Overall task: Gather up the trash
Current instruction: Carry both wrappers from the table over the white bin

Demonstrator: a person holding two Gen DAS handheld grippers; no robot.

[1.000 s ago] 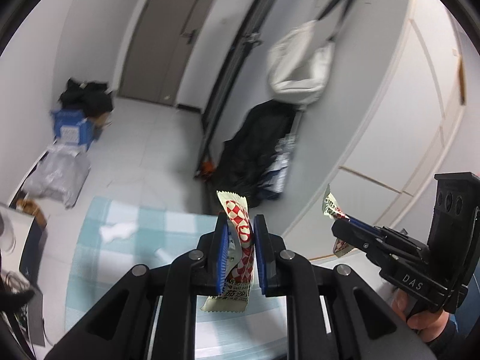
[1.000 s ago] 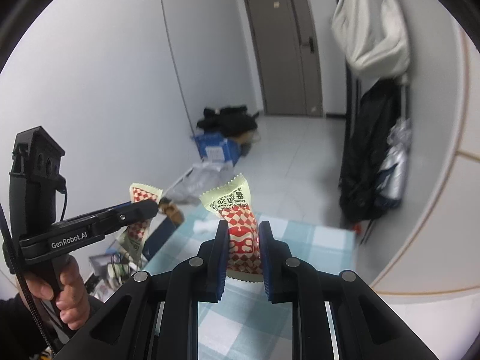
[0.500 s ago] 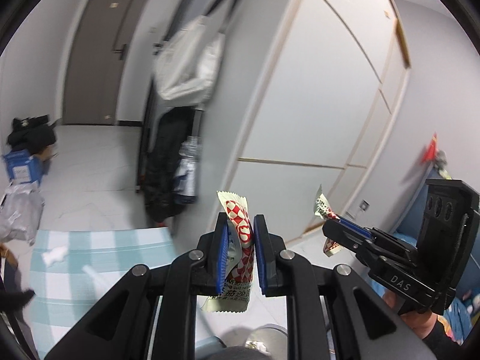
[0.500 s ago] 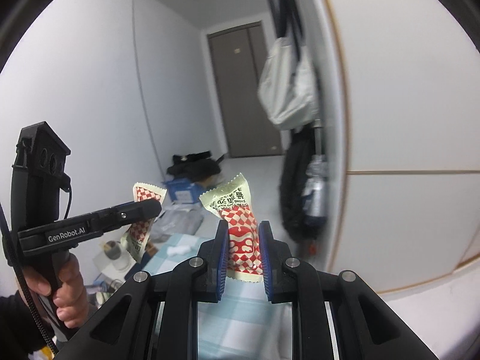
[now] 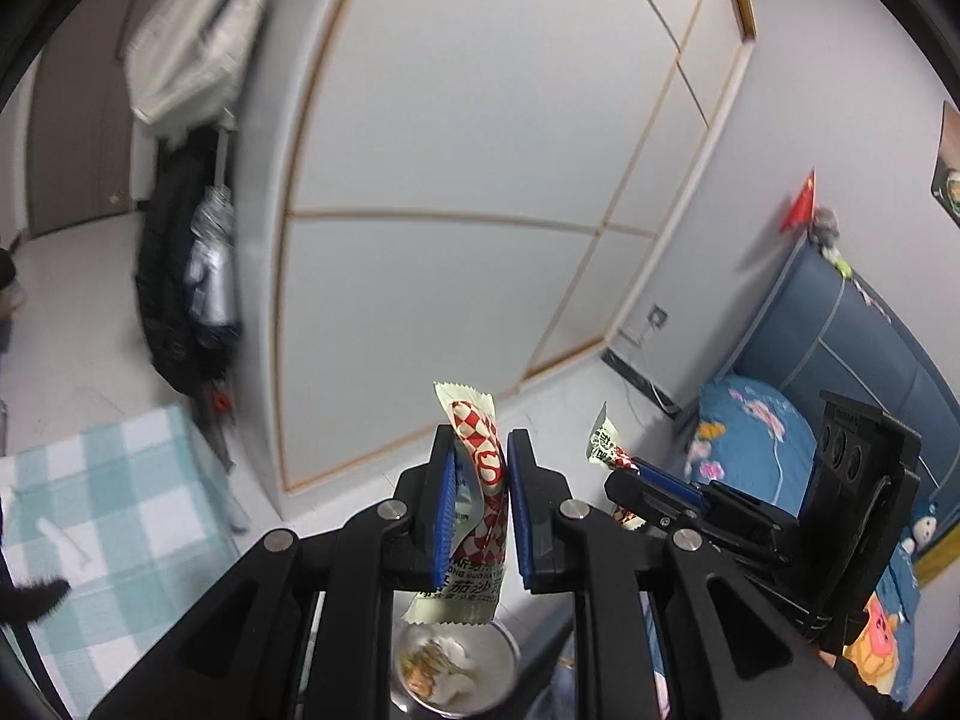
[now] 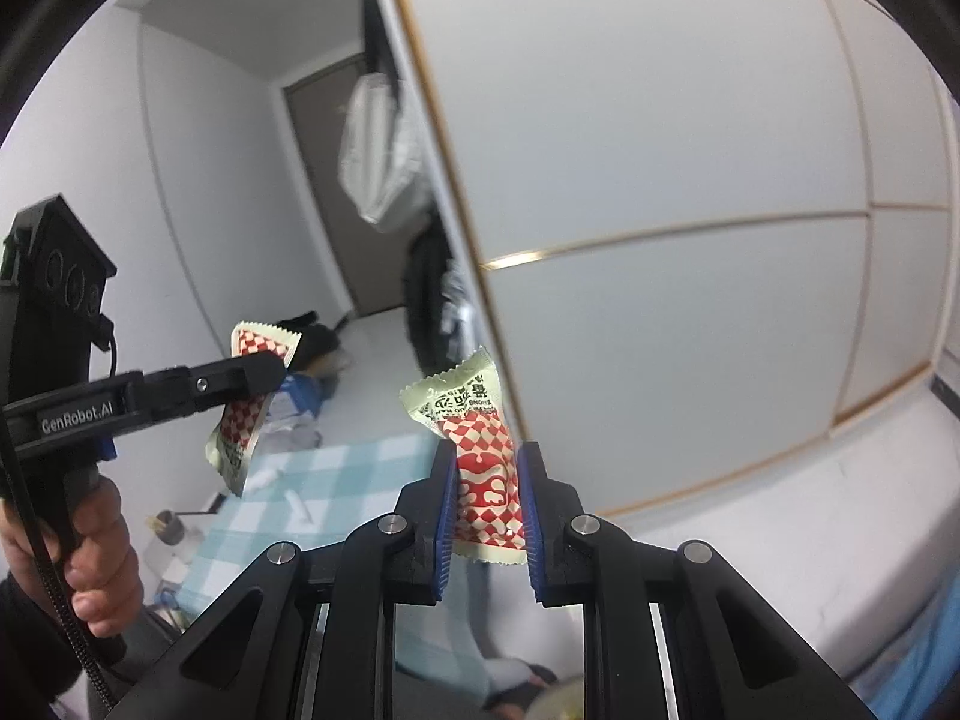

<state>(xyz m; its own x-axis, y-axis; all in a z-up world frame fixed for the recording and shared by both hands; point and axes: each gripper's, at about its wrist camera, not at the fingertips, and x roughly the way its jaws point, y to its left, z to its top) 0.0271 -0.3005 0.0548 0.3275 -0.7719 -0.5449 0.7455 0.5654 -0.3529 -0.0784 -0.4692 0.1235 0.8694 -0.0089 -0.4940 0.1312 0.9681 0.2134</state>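
Observation:
My left gripper [image 5: 478, 444] is shut on a red-and-white checked snack wrapper [image 5: 471, 414] that stands upright between the blue pads. Right below it, a small metal bin [image 5: 504, 651] holds crumpled trash. My right gripper [image 6: 486, 456] is shut on a second checked wrapper [image 6: 465, 402]. In the left wrist view the right gripper [image 5: 621, 477] hangs just to the right with its wrapper [image 5: 602, 441]. The right wrist view shows the left gripper [image 6: 264, 369] at the left with its wrapper [image 6: 243, 420], and a hand [image 6: 96, 552] on its handle.
A white wardrobe [image 5: 468, 138] fills the view ahead. To the left stands a table with a blue checked cloth [image 5: 120, 498] bearing white paper scraps [image 5: 63, 537]. Dark coats [image 5: 180, 276] hang beside the wardrobe. A bed with blue bedding [image 5: 762, 438] lies at the right.
Both grippers have swung right, away from the checked table and doorway toward the wardrobe. The bin has come into view under the left gripper. Both wrappers stay gripped.

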